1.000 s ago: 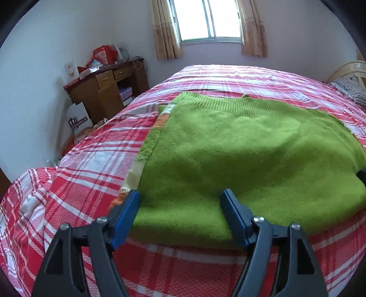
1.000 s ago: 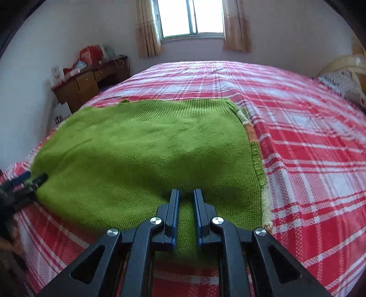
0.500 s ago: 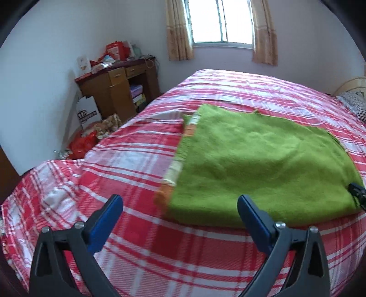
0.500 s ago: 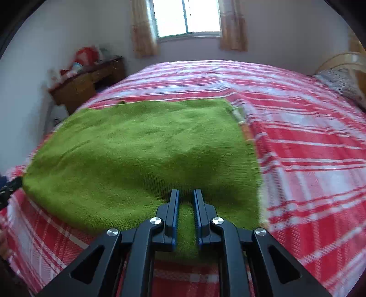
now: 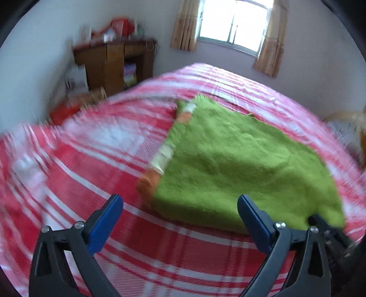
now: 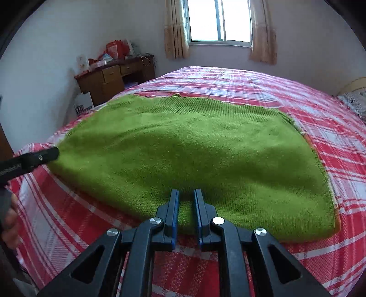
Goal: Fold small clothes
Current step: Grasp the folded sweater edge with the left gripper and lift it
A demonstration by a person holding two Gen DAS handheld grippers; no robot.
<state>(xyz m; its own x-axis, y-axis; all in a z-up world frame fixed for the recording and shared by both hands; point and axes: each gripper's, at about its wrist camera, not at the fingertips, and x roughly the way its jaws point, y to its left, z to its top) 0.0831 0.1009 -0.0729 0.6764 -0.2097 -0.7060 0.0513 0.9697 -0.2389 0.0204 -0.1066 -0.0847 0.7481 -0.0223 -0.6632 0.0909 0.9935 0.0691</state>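
A green knitted sweater (image 5: 240, 164) (image 6: 183, 155) lies folded flat on the red plaid bed (image 5: 160, 251) (image 6: 320, 109), with an orange and white striped layer showing along its left side. My left gripper (image 5: 178, 203) stands wide open over bare bedspread, just short of the sweater's near left corner, nothing between its jaws. One of its black fingers (image 6: 39, 157) shows beside that corner in the right wrist view. My right gripper (image 6: 186, 193) is shut, tips at the middle of the sweater's near edge; I see no fabric pinched. The left wrist view is blurred.
A wooden desk (image 6: 114, 77) (image 5: 109, 64) piled with red packages stands against the left wall, a white bag (image 6: 83, 106) on the floor by it. A curtained window (image 6: 219, 20) is behind the bed. A pillow (image 6: 354, 102) lies far right. A person's hand (image 6: 9, 224) shows at the left edge.
My left gripper opened wide, let go of the sweater's near edge and drew back to the left, rolling as it went. My right gripper stayed shut and shifted left along the near edge.
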